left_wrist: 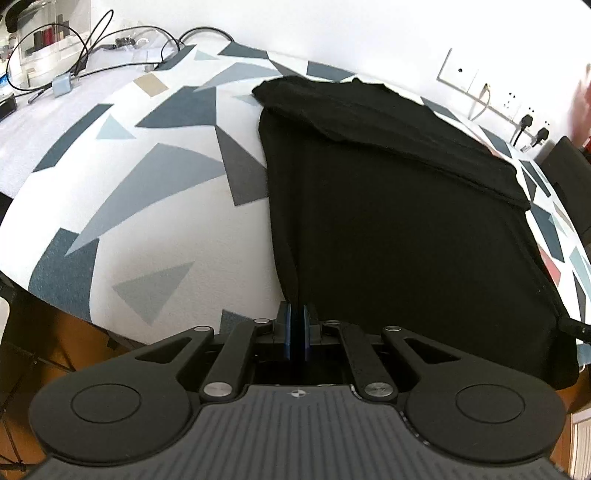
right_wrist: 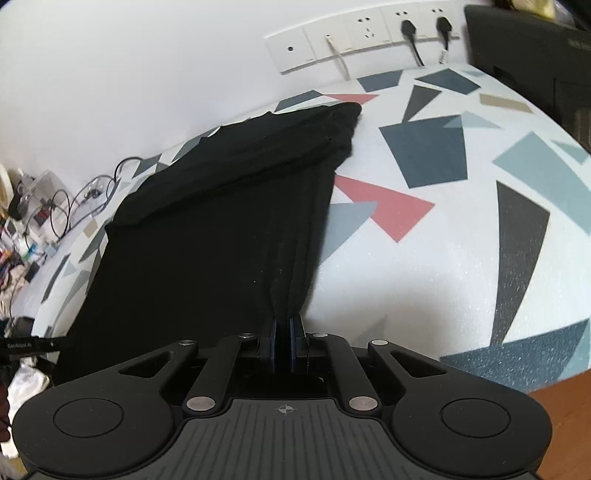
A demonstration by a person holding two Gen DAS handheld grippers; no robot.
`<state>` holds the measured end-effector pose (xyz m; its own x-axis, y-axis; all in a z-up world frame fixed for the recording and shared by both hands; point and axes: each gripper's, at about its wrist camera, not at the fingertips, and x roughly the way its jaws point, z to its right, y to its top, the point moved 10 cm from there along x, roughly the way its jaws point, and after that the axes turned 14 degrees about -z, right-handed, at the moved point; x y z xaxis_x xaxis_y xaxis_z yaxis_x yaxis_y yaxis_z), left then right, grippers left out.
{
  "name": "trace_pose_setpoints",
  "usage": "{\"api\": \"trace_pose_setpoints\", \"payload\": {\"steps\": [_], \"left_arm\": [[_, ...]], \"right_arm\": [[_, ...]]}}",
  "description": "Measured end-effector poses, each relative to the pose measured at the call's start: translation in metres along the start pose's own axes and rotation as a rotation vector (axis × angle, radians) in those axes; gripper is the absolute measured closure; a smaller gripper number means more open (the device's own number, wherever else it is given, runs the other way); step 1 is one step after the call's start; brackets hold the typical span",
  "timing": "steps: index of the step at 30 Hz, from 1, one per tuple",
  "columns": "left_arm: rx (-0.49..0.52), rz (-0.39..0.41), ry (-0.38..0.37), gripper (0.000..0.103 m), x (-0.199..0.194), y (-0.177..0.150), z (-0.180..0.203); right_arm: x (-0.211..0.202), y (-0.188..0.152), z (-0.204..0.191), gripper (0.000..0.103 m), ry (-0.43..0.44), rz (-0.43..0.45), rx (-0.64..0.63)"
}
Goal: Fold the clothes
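Note:
A black garment [left_wrist: 388, 206] lies spread on a table covered with a white cloth printed with grey, blue and red shapes [left_wrist: 155, 192]. Its far end is folded over into a thicker band. My left gripper [left_wrist: 297, 314] is shut on the garment's near left corner, and the cloth pulls up into its pads. In the right wrist view the same black garment [right_wrist: 221, 221] runs away from me, and my right gripper [right_wrist: 287, 321] is shut on its near right corner, where the fabric gathers into pleats.
Black cables [left_wrist: 85, 44] and small items clutter the far left of the table. Wall sockets with plugs [right_wrist: 369, 33] sit behind the table. A dark box [right_wrist: 532, 55] stands at the far right corner. The table's near edge and wooden floor [left_wrist: 55, 332] show below.

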<state>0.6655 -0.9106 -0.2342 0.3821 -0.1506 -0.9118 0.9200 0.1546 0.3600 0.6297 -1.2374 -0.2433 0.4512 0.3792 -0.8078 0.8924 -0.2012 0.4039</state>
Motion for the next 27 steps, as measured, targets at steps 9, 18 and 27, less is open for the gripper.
{"api": "trace_pose_setpoints", "payload": {"steps": [9, 18, 27], "left_arm": [[-0.007, 0.183, -0.058, 0.097, -0.070, 0.020, 0.013], [0.057, 0.339, -0.083, 0.097, -0.149, 0.022, 0.035], [0.013, 0.385, -0.072, 0.097, -0.128, 0.086, 0.035]], "right_arm": [[-0.053, 0.027, -0.025, 0.097, 0.124, 0.209, -0.064], [-0.125, 0.048, -0.049, 0.097, 0.255, 0.328, -0.124], [-0.113, 0.088, -0.040, 0.097, 0.271, 0.335, -0.041]]}}
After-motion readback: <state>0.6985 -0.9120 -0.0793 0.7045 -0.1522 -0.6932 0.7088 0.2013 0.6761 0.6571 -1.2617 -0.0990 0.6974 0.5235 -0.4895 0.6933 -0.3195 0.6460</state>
